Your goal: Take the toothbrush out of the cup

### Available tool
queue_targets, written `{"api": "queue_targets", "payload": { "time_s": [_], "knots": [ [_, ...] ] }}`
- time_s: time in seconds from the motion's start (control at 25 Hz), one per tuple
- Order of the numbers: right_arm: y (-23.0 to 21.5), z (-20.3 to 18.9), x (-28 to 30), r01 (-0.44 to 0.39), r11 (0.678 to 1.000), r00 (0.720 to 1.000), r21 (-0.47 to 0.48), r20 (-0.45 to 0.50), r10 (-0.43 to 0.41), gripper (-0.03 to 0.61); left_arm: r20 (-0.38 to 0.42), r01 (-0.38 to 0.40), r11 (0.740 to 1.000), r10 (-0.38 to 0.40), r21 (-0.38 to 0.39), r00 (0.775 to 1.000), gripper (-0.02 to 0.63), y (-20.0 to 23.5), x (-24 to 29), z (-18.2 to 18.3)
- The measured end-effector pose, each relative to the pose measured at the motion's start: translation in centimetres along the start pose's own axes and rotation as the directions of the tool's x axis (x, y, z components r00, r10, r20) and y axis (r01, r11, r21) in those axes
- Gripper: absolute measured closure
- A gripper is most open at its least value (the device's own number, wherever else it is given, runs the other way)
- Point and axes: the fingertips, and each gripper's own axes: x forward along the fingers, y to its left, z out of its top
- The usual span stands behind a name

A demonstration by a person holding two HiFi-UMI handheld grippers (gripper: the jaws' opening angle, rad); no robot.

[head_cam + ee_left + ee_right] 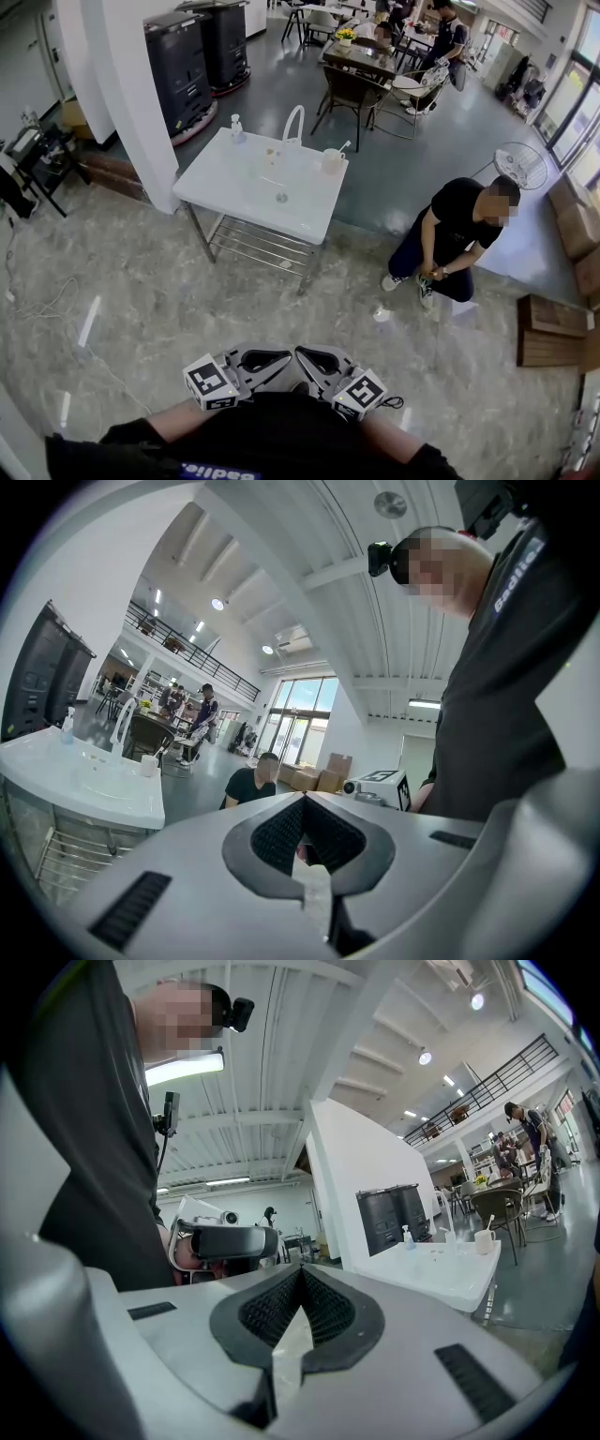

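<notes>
A white cup [332,161] with a toothbrush [343,146] standing in it sits at the far right of a white sink table [234,192], a few steps ahead of me. Both grippers are held close to my chest, far from the table, with their tips turned toward each other. My left gripper [281,356] and my right gripper [307,356] are shut and hold nothing. The left gripper view shows its closed jaws [303,799] and the cup [149,765] far off at the left. From the right gripper [300,1269] the cup [485,1240] appears far off at the right.
A curved faucet [293,122] and a soap bottle [236,127] stand on the table's far side. A person [450,239] crouches to the table's right, near a floor fan [520,164]. A white column [131,94], black machines [178,66] and wooden benches [553,333] ring the marble floor.
</notes>
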Motion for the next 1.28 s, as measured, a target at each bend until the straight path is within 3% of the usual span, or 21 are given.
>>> {"api": "queue_targets", "payload": {
  "time_s": [1.28],
  "knots": [
    [-7.1, 0.0, -4.7, -0.085, 0.996, 0.996, 0.012, 0.010, 0.085, 0.568, -0.004, -0.125, 0.992, 0.125, -0.010, 0.992, 0.606, 0.8, 8.4, -0.7]
  ]
}}
